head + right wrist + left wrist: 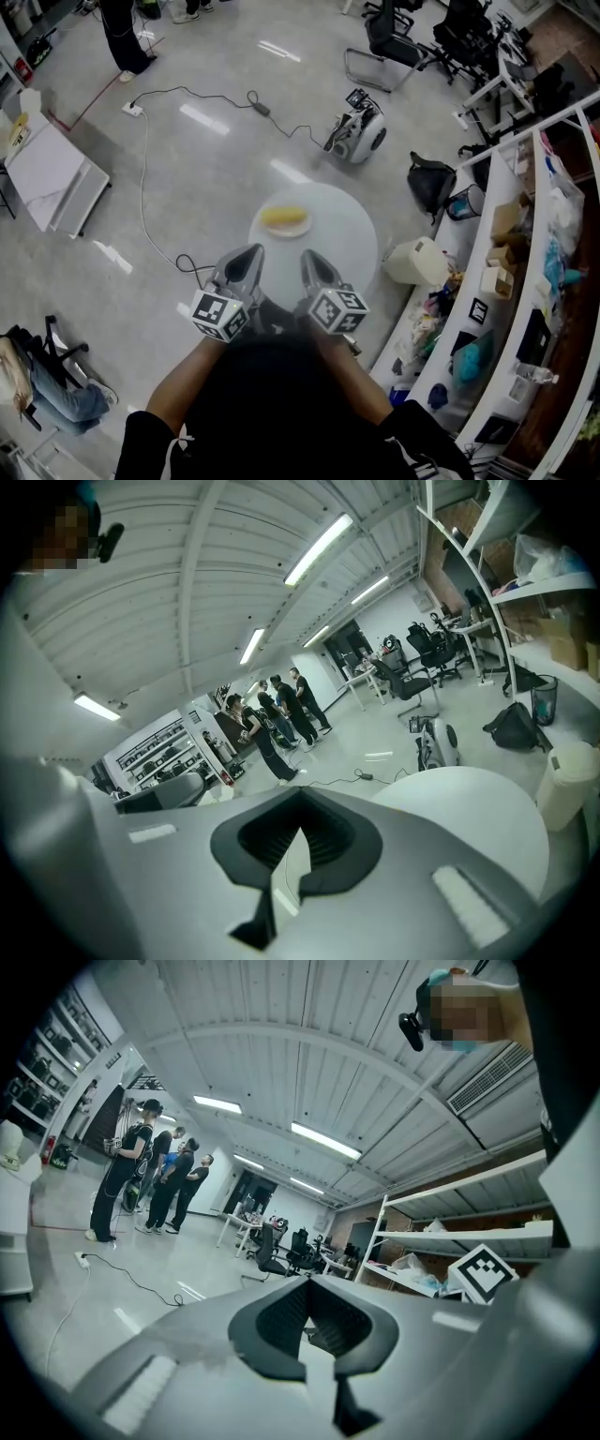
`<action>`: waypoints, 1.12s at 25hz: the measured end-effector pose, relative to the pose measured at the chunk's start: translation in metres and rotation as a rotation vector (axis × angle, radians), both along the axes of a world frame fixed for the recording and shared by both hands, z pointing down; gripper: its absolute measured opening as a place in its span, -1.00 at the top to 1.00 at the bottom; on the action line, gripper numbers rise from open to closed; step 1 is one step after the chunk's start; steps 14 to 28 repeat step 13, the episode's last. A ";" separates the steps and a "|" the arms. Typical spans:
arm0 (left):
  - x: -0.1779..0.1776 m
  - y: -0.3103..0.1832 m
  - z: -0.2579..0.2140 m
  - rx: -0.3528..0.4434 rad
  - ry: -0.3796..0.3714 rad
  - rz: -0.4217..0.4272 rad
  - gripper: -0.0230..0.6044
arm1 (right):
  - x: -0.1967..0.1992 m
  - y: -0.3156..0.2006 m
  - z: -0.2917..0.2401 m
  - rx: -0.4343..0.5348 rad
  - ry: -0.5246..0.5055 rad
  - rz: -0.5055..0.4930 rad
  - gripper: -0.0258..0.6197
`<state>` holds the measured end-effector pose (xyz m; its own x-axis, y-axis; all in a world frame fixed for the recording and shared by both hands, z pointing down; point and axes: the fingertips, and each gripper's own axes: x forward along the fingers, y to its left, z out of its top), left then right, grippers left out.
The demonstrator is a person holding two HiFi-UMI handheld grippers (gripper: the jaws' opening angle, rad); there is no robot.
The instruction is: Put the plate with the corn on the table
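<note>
Yellow corn cob [284, 217] on a small round white plate [302, 228], standing on a round white table [342, 239].
The plate sits by the table's far-left edge, with the cob lying across its middle. The left gripper [249, 253] and right gripper [311, 259], grey two-jaw claws each with a marker cube, are held side by side at the table's near edge, apart from the plate. Each claw's jaws are pressed together with nothing between them.
</note>
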<state>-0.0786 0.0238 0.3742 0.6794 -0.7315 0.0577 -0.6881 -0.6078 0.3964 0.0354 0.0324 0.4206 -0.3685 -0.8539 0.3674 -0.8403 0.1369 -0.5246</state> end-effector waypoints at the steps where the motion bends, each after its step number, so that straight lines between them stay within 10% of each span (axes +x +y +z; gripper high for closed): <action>1: 0.001 0.000 0.000 -0.001 0.000 0.002 0.92 | 0.001 -0.001 0.000 0.002 0.001 0.000 0.90; 28: 0.006 -0.004 0.005 -0.006 -0.002 0.002 0.92 | 0.002 -0.007 0.001 0.018 0.006 -0.008 0.90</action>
